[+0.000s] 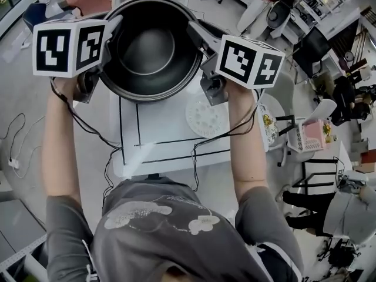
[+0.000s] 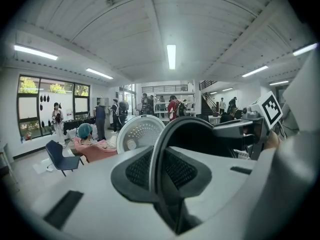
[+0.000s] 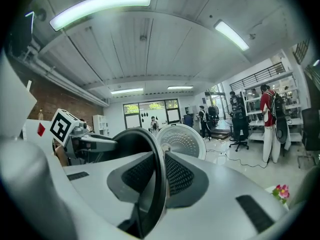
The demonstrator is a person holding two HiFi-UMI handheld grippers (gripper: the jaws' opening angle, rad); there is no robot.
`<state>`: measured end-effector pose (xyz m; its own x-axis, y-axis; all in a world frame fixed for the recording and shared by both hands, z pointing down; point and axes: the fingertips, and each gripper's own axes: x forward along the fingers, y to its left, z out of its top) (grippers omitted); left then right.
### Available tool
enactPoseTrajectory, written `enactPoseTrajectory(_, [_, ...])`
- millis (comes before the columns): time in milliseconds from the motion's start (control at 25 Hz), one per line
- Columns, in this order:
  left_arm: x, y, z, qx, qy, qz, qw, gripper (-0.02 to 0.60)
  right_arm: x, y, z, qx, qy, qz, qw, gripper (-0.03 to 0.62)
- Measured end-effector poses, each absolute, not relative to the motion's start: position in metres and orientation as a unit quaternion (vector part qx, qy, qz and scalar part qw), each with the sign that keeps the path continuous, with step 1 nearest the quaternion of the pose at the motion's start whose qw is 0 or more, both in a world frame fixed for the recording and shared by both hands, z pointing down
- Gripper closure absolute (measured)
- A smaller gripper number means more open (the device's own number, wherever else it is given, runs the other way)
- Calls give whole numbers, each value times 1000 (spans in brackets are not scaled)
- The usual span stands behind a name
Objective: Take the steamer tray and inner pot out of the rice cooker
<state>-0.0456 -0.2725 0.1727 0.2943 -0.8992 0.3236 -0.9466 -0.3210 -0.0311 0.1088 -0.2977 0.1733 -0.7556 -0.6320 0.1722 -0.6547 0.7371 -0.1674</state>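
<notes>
Hoisted nearest the lens, upper centre of the head view: inner pot, mouth up, clear of the table. Left gripper and right gripper on opposite rim edges, equally near. Steamer tray lying below, right of centre.

Left gripper view: pads pinched narrow on the rim, centre frame, pot running rightward.

Right gripper view: same narrow pinch, pot stretching leftward.
</notes>
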Motion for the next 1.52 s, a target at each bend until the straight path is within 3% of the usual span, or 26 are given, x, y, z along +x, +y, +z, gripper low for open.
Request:
enactPoseTrajectory(360, [-48, -194, 176, 801, -578, 126, 89, 512, 107, -220, 171, 341, -933, 109, 38, 507])
enactPoseTrajectory(840, [-50, -78, 227, 807, -555, 116, 163, 512, 104, -102, 203, 344, -925, 153, 50, 510])
enactPoseTrajectory(1520, [-20, -28, 368, 795, -506, 148, 300, 511, 134, -52, 336, 363, -887, 259, 120, 511])
